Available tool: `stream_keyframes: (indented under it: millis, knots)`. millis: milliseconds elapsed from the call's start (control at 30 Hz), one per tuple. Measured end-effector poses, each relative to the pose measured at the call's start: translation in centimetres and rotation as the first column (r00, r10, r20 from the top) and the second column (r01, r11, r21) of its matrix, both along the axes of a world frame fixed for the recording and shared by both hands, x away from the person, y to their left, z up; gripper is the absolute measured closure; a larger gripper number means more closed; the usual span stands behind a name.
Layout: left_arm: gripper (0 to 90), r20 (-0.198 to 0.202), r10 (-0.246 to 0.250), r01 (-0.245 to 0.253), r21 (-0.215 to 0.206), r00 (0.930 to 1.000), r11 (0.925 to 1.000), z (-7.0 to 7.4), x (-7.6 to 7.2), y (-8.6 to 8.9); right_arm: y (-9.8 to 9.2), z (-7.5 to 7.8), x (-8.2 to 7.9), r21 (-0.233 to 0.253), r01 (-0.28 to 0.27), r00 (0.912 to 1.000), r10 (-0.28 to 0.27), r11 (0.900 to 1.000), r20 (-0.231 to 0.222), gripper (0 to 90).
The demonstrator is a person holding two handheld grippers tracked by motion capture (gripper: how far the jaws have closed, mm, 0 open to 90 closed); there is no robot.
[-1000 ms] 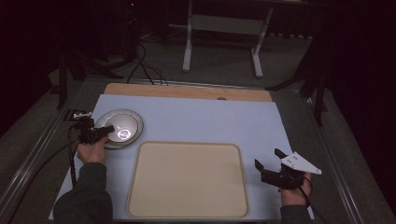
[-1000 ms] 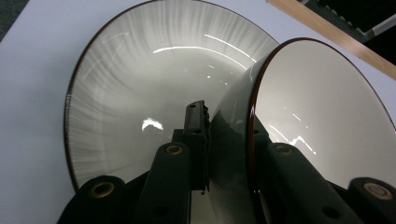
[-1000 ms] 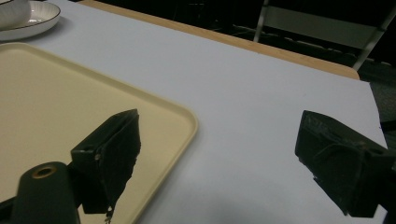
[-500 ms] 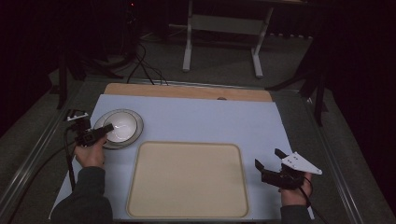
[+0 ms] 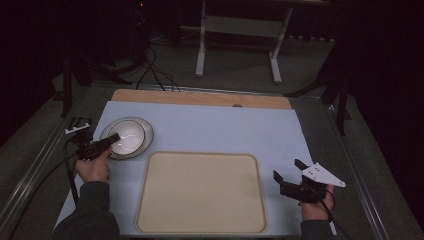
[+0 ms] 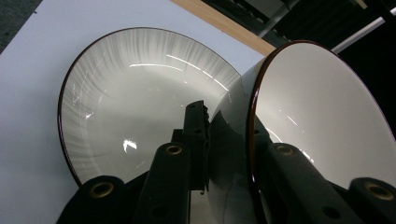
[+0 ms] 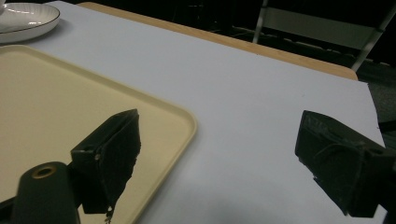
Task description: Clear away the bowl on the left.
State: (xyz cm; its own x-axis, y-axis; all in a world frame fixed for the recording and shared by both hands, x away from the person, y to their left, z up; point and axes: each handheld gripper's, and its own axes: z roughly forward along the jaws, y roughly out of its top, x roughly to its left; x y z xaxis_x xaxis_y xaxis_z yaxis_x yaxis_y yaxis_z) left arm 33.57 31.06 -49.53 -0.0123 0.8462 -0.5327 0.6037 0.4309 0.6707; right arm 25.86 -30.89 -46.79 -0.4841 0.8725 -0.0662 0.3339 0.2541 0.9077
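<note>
Now the left gripper (image 6: 205, 154) has the bowl (image 6: 322, 107) tipped up off the plate (image 6: 140, 98) near the counter's (image 5: 210, 125) left edge, fingers clamped on its glossy, dark-rimmed ceramic wall; a second ago it sat nested flat. Lifting has begun. The right gripper (image 7: 219, 158) waits wide open and empty beside the smooth beige tray (image 5: 200, 195).
</note>
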Motion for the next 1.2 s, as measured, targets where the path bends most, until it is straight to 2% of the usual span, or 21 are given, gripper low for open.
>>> stream_keyframes:
  millis: [400,667,1200]
  knots:
    - [78.5,0.050,-0.038,0.038,0.004,0.9980,0.9993,1.1,-1.3,0.2,-0.1,0.0,0.0,0.001,0.001,1.0000,-0.001,1.000,0.003,13.8]
    - [78.5,0.067,-0.060,0.059,0.017,0.9960,0.9981,1.6,-1.8,-0.3,-0.1,0.0,0.0,0.001,0.001,1.0000,-0.001,1.000,0.001,13.8]
    - [78.5,0.108,-0.135,0.131,0.038,0.9850,0.9906,2.8,-3.0,-2.0,-0.2,0.1,-0.1,0.000,0.002,1.0000,-0.002,1.000,0.005,13.8]
